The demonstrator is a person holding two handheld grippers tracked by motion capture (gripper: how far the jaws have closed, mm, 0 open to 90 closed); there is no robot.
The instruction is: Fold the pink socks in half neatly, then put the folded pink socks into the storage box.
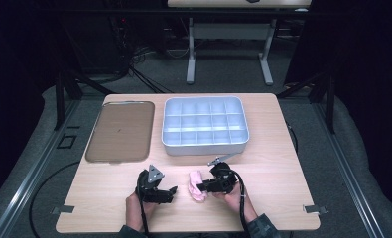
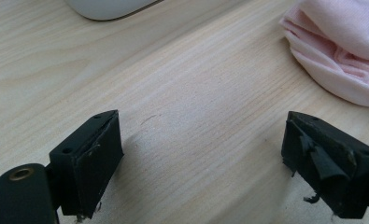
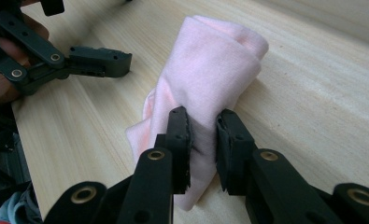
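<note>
A folded pink cloth (image 1: 196,185) lies on the wooden table near its front edge. My right gripper (image 1: 202,188) comes at it from the right, and in the right gripper view (image 3: 203,137) its jaws pinch a fold of the pink cloth (image 3: 210,65). My left gripper (image 1: 171,191) rests just left of the cloth, pointing toward it. Its jaws stand wide apart over bare wood in the left gripper view (image 2: 203,156), with the pink cloth (image 2: 341,42) at the upper right and nothing between them.
A white tray with several empty compartments (image 1: 205,145) stands behind the cloth at the table's middle. A flat grey tray (image 1: 121,130) lies at the back left. The white tray's rim (image 2: 107,7) shows at the top of the left gripper view.
</note>
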